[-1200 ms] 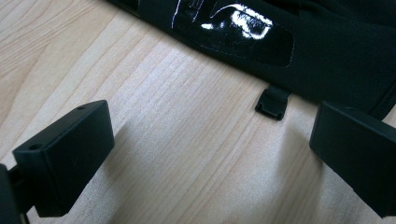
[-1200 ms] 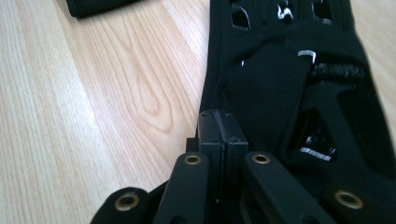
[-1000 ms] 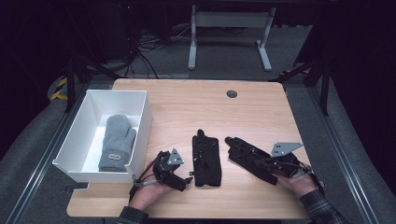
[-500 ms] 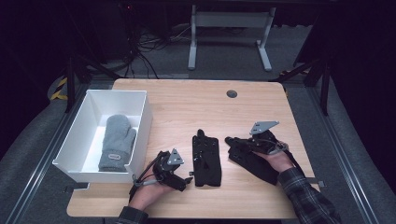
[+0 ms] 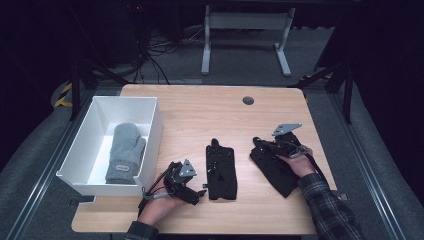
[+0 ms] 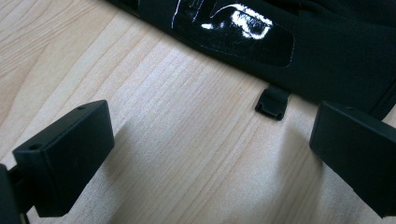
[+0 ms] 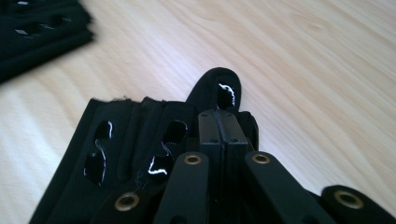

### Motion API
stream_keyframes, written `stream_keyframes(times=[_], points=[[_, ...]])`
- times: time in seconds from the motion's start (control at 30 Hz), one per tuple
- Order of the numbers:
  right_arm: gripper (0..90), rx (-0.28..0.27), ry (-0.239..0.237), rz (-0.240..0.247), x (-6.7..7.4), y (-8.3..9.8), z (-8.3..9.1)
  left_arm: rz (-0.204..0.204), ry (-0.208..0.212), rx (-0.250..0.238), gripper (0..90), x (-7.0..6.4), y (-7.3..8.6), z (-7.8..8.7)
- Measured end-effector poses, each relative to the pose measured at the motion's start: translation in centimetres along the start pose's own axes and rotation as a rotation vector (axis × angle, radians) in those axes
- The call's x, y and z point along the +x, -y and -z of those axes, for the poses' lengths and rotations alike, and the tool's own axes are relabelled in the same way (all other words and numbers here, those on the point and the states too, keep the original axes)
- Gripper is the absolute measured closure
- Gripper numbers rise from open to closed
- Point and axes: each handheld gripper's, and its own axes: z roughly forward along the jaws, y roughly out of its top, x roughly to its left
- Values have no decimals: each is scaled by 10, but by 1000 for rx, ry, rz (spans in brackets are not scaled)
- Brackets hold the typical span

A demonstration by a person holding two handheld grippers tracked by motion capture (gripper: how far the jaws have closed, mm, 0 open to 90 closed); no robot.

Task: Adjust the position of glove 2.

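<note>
Two black gloves [image 5: 221, 172] lay side by side on the table [image 5: 200, 115]. One grey mitten [image 5: 124, 152] sat in one white box [image 5: 95, 117]. The left gripper [image 5: 192, 192] was apart; the right gripper [image 5: 262, 145] was squeezed together above one glove.

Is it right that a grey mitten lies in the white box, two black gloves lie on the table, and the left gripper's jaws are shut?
Not quite: the left gripper stands open, its jaws wide apart over bare wood in the left gripper view. The grey mitten does lie in the white box, and two black gloves lie on the table.

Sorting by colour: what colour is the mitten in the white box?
Grey mitten; clearest in the high view.
</note>
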Motion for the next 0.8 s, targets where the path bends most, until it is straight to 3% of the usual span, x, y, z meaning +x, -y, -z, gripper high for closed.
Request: stream_keyframes(times=[0.17, 0.3, 0.43, 0.6, 0.8], points=[[900, 10, 55, -41, -17, 11, 10, -2, 0, 1, 3, 0, 0, 0], [900, -1, 17, -44, -17, 16, 21, 0, 0, 0, 3, 0, 0, 0], [900, 1, -41, 6, -5, 29, 39, 0, 0, 0, 3, 0, 0, 0], [900, 1, -47, 16, 0, 46, 57, -2, 1, 1, 3, 0, 0, 0], [900, 30, -75, 2, 2, 58, 53, 0, 1, 8, 4, 0, -1, 0]])
